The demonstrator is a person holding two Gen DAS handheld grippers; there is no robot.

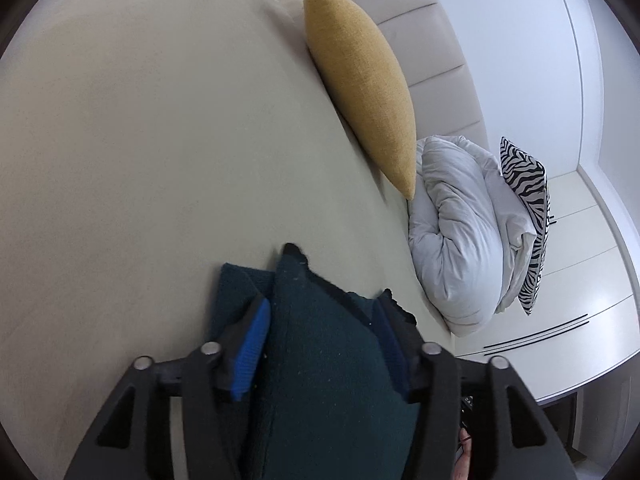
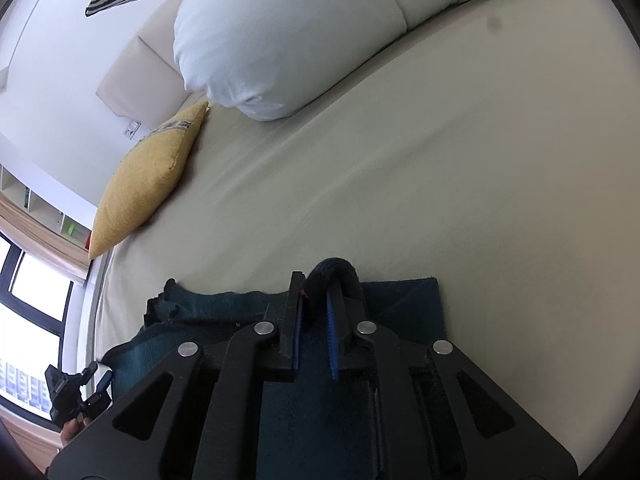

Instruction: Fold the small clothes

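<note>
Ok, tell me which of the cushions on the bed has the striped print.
The black-and-white zebra-striped cushion, propped behind the rolled white duvet by the wall. The mustard-yellow woven cushion leaning on the headboard is plain.

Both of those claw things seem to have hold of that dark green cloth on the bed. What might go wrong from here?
The right gripper pinches only a narrow rolled edge of the dark green garment, so it may slip free. The left gripper holds a thick bunch, so layers could shift and the fold could come out crooked. Raw, ragged edges show, which might snag or curl.
</note>
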